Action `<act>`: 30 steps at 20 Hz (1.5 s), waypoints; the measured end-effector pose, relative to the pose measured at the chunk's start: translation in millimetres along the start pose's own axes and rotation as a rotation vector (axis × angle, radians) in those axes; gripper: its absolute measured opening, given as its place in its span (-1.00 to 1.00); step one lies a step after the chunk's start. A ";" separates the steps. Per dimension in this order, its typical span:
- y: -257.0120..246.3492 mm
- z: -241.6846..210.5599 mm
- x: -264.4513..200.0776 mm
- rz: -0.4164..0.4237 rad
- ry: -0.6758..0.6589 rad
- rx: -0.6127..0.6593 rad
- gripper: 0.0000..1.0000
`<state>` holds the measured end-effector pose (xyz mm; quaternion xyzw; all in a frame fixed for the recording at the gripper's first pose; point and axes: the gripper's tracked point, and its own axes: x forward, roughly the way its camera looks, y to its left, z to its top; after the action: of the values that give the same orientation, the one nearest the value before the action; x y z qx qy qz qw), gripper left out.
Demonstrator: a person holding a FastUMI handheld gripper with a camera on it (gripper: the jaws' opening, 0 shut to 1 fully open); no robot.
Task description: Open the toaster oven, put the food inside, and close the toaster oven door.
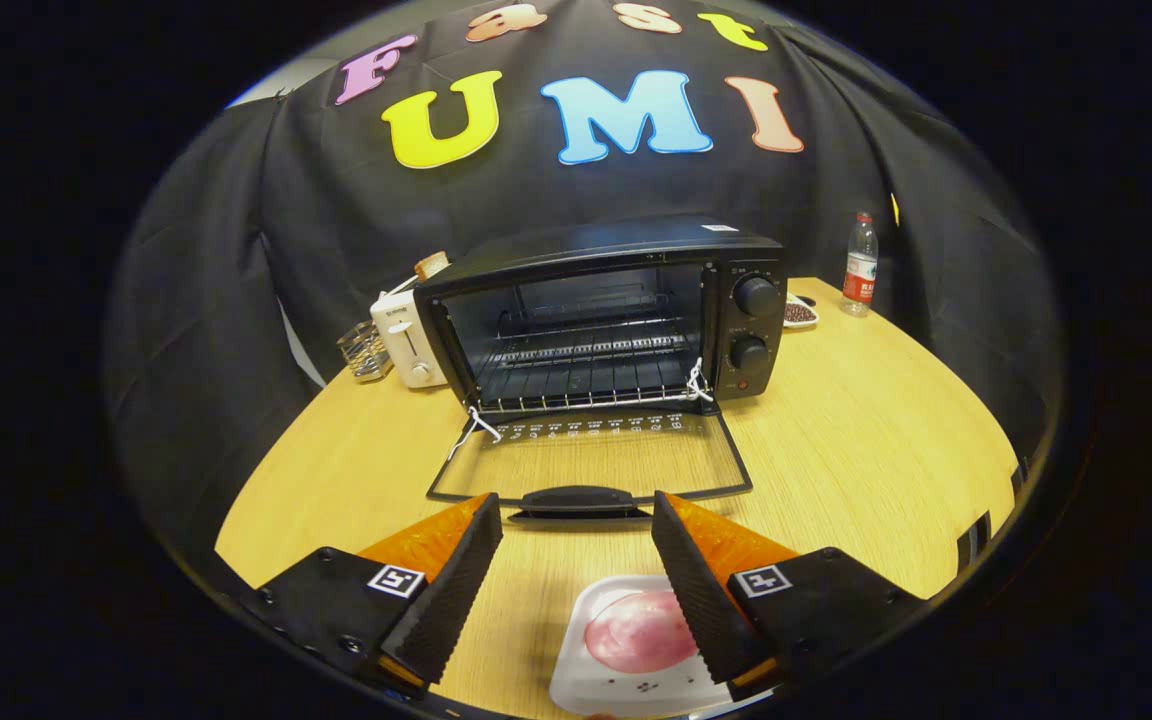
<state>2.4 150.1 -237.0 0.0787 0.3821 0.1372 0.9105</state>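
Gripper hangs above the table, fingers spread wide, gripping nothing. Between them, low and close, sits a white tray with a pink round of food on it; the right finger overlaps the tray's right side in the view (contact cannot be told).

Just ahead of the fingertips lies the door of the oven, dropped flat open onto the table, its handle nearest the gripper, in line with the gap between the fingers. White cord shows at both hinges. Beyond the door the oven cavity stands open, wire rack inside, two knobs on the panel ahead-right.

Ahead-left, beside the oven, a white toaster with bread sticking up, and a wire holder left of it. Ahead-right, past the oven, a small dish of dark bits and a water bottle, upright.
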 end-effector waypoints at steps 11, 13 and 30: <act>-62.6 -33.8 -59.8 0.274 0.420 0.155 0.97; -80.0 -35.0 -60.6 0.284 0.466 0.207 0.97; -110.6 -108.3 -46.7 0.338 0.826 0.261 0.75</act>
<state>-85.6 34.7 -308.3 0.1926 0.7086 0.2545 0.6293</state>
